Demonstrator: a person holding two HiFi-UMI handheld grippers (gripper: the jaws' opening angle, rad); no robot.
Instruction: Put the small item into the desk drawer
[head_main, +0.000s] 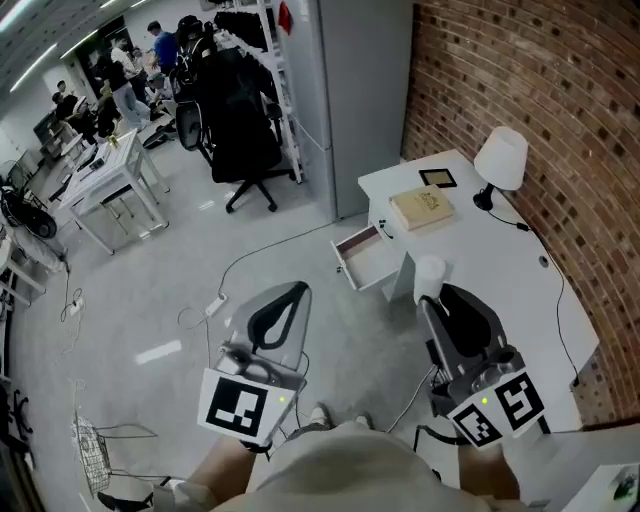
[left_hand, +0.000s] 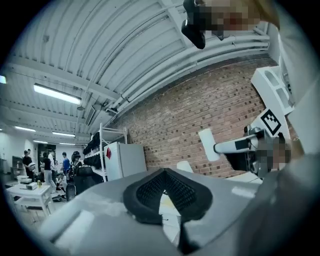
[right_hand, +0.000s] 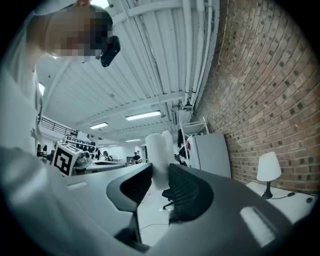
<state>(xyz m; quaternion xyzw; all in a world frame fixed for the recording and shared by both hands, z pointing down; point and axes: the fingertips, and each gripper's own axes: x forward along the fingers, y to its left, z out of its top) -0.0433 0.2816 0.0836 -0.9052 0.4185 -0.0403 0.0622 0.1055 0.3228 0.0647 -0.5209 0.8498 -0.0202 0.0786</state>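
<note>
The small item (head_main: 429, 274) is a white cylinder, held up in the air in front of the white desk (head_main: 490, 280). My right gripper (head_main: 432, 298) is shut on its lower end; in the right gripper view the white cylinder (right_hand: 159, 155) stands up between the dark pads (right_hand: 187, 192) of the right gripper (right_hand: 159, 175). The desk drawer (head_main: 362, 255) stands pulled open just beyond it, and its inside shows nothing. My left gripper (head_main: 293, 292) hangs over the floor to the left, shut on nothing; its pads (left_hand: 150, 192) meet at the tip of the left gripper (left_hand: 164, 172).
On the desk lie a tan book (head_main: 421, 207), a small black frame (head_main: 438, 178) and a white lamp (head_main: 500, 160) by the brick wall. A cable and power strip (head_main: 215, 305) lie on the floor. A black office chair (head_main: 245, 130) and white tables (head_main: 110, 180) stand further off.
</note>
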